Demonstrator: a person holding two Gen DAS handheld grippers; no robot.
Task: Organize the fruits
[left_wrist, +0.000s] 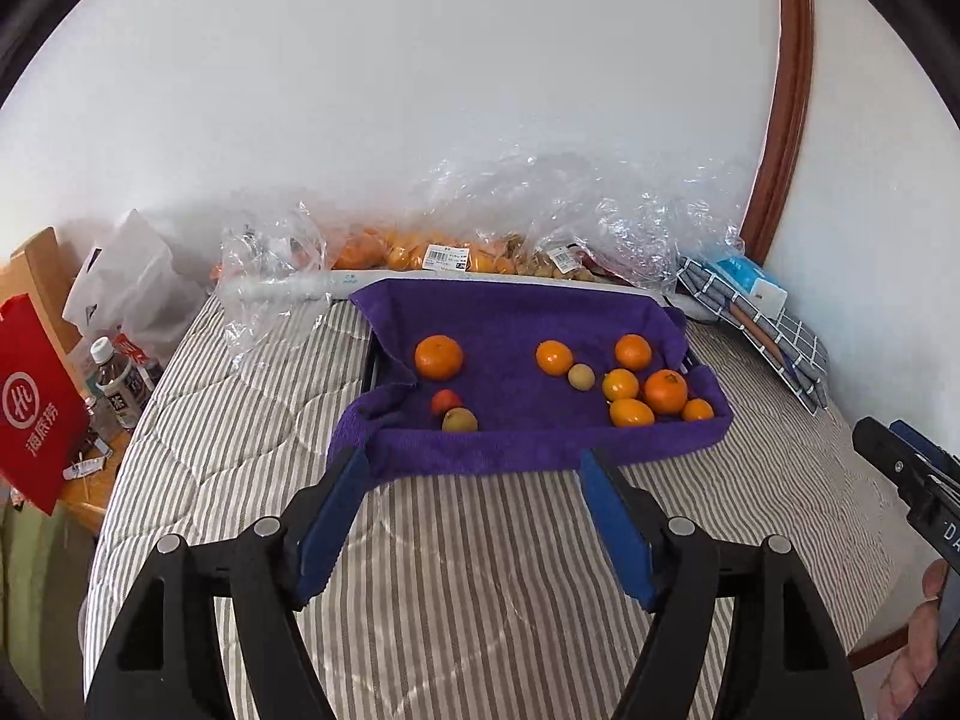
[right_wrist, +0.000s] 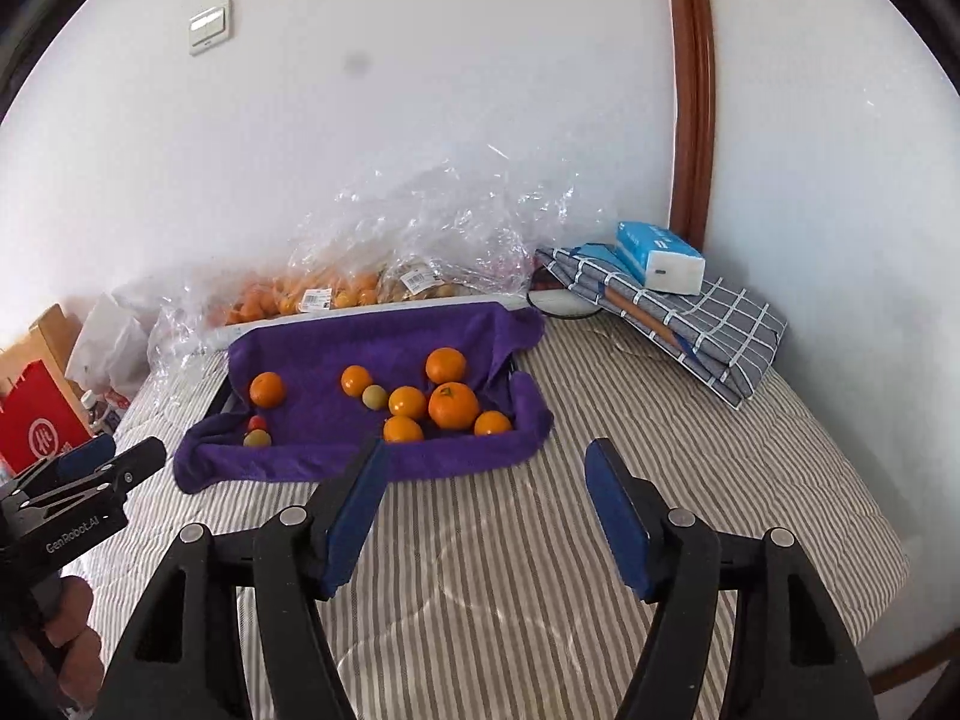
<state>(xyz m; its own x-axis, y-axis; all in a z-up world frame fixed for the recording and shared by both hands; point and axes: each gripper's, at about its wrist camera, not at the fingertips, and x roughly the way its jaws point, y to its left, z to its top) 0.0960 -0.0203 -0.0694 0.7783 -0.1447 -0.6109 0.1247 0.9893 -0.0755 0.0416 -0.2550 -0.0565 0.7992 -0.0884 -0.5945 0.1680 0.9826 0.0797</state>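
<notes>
While seven oranges, two pale green-yellow fruits and one small red fruit lie loose on the purple towel-lined tray at 12 o'clock, bagged fruit sits behind; left gripper and right gripper hover spread, empty.

Plain white painted wall, matte, lit by soft daylight, with a faint grey smudge high up. White plastic rocker light switch mounted on it at upper left. Curved reddish-brown wooden frame rising against the wall at right. Bed with quilted grey-and-white striped cover, set close against the wall. Folded grey fabric with white grid lines at the far right corner of the bed. Low orange-brown wooden side table just beside the bed at left, crowded; red paper bag with white logo standing there.
</notes>
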